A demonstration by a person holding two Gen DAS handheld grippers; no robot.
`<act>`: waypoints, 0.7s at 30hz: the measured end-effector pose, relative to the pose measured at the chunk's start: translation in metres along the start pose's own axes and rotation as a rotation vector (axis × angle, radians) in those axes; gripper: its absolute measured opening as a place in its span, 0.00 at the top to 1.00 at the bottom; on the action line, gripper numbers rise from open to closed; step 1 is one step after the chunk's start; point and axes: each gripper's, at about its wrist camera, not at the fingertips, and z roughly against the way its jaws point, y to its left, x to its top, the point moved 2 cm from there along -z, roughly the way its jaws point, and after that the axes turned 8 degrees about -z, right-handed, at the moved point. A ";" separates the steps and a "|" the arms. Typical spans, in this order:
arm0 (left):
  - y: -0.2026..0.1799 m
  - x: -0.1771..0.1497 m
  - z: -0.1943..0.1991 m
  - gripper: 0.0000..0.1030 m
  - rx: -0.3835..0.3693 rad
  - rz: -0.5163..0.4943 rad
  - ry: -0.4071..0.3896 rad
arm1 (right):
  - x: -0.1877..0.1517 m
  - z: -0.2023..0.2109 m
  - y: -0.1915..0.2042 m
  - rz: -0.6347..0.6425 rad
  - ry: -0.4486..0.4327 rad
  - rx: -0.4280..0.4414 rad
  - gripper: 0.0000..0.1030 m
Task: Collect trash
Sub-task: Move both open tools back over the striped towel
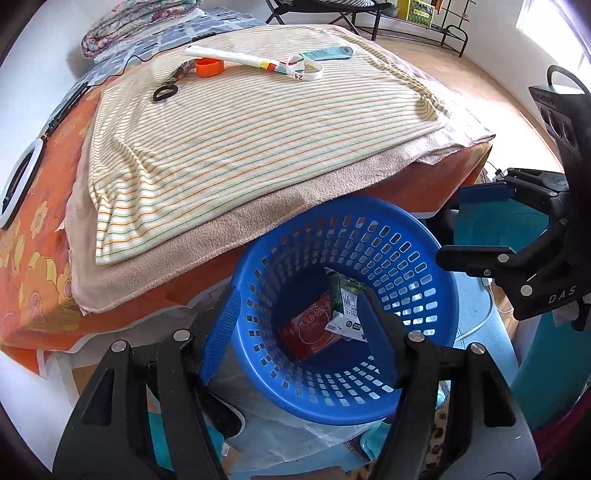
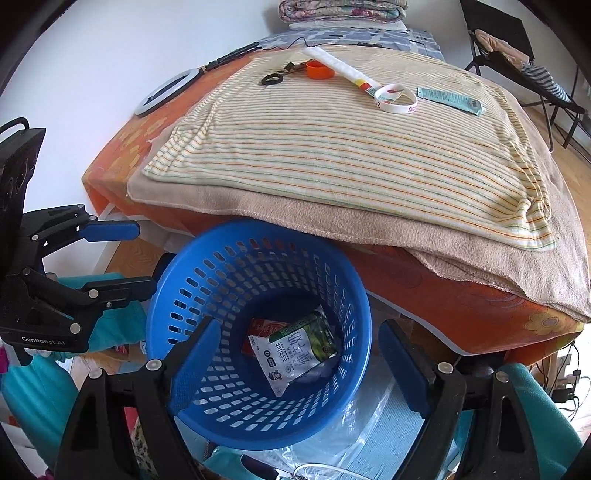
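A blue perforated basket stands below the table's front edge. Inside lie a green-and-white milk pouch and a red wrapper. My left gripper is open and empty above the basket. My right gripper is open and empty above it too; it also shows at the right of the left wrist view. On the striped cloth at the far side lie an orange cap, a white tube, a white wristband, a teal wrapper and a black ring.
The table carries an orange flowered cover and a beige towel. A white ring light lies at its left edge. Folded bedding sits at the back. Chairs stand at right. Clear plastic and teal items lie below.
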 end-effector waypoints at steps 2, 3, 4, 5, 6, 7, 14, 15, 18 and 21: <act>0.002 0.002 0.002 0.34 -0.008 0.014 -0.014 | 0.001 0.001 0.000 -0.005 -0.006 0.000 0.13; 0.004 0.003 0.003 0.34 -0.007 0.022 -0.021 | 0.001 0.002 0.000 -0.004 -0.011 -0.012 0.13; 0.005 0.005 0.004 0.34 -0.003 0.029 -0.025 | 0.002 0.003 0.000 -0.003 -0.017 -0.029 0.13; 0.007 0.007 0.006 0.34 -0.003 0.033 -0.029 | 0.003 0.005 0.000 -0.002 -0.024 -0.045 0.13; 0.008 0.009 0.007 0.34 -0.003 0.035 -0.034 | 0.004 0.007 0.000 -0.001 -0.030 -0.055 0.13; 0.009 0.011 0.009 0.34 -0.001 0.034 -0.038 | 0.005 0.008 -0.001 0.000 -0.033 -0.060 0.13; 0.014 0.034 0.020 0.34 0.017 0.008 -0.070 | 0.016 0.011 0.001 -0.003 -0.007 0.042 0.14; 0.015 0.038 0.022 0.34 0.019 0.007 -0.076 | 0.017 0.010 0.003 0.005 -0.005 0.039 0.14; 0.023 0.051 0.028 0.34 0.025 0.013 -0.092 | 0.022 0.010 0.008 0.027 -0.009 0.039 0.14; 0.034 0.067 0.032 0.34 0.042 0.013 -0.108 | 0.032 0.012 0.008 0.031 -0.012 0.022 0.14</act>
